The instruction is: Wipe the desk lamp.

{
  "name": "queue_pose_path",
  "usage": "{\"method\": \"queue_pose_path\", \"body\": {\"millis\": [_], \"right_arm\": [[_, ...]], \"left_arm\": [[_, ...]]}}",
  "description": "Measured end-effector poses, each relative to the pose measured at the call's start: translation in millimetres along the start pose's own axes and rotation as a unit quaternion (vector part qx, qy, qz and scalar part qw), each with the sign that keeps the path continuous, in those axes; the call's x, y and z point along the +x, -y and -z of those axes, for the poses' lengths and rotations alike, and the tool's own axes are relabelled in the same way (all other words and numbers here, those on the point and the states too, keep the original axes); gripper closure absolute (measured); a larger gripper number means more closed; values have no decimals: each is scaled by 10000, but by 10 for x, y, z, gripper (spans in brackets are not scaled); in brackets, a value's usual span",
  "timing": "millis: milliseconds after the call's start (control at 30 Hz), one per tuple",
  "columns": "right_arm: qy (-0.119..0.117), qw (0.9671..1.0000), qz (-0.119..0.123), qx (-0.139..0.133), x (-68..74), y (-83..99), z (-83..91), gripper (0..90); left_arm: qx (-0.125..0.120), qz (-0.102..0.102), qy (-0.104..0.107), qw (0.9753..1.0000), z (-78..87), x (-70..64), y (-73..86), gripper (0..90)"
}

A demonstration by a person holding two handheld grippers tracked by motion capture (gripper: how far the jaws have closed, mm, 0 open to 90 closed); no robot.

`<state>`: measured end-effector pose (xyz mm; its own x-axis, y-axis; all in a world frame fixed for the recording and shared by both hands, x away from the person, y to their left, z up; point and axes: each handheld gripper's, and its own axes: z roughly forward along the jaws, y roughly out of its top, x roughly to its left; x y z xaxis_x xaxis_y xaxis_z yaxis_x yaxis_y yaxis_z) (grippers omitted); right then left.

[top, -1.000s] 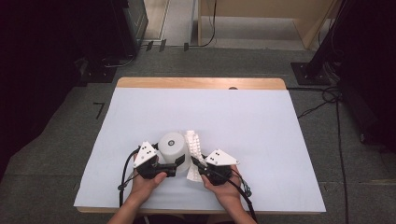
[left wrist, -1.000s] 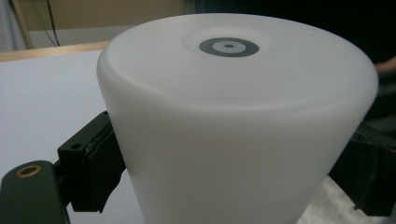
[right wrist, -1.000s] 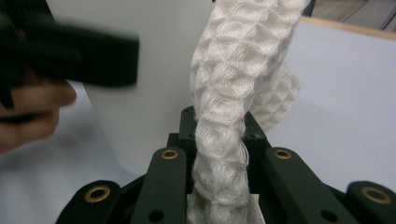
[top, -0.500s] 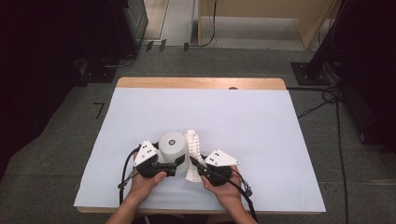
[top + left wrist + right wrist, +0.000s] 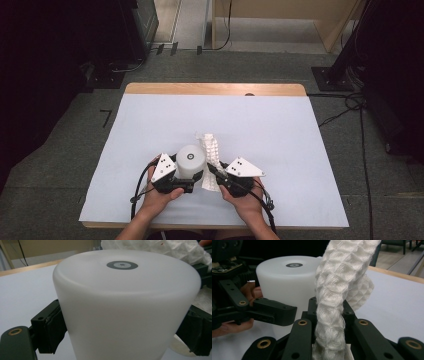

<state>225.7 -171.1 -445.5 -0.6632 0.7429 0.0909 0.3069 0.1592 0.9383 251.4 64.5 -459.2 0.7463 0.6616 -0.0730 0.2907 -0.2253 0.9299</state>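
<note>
High view: left gripper (image 5: 192, 181) fingers clamped around white cup (image 5: 190, 160), right gripper (image 5: 216, 172) fingers pinching white cloth (image 5: 209, 150) beside it.

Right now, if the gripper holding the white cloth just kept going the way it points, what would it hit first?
Probably the white cup: the right gripper, clamped on the waffle cloth, points up-left toward it, though depth is uncertain.

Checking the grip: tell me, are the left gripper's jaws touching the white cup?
Touching: in the left gripper view, both jaw pads press the white cup's sides.

left gripper (image 5: 192, 176) clamped, right gripper (image 5: 214, 170) clamped
</note>
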Motion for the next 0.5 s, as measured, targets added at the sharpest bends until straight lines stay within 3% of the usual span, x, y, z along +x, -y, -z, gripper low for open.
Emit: {"method": "queue_pose_path", "body": {"millis": [133,300,500], "right_arm": [[-85,9999,44,54,37,21,-28,768],[-161,9990,105,393,104,135,-149,768],[-65,9981,14,614,59,203,-208,768]], "left_arm": [[-167,181,-56,9997,50,55,-21,87],[-413,367,-92,9984,144,122,-66,87],[-357,220,72,9991,142,67,-66,88]]}}
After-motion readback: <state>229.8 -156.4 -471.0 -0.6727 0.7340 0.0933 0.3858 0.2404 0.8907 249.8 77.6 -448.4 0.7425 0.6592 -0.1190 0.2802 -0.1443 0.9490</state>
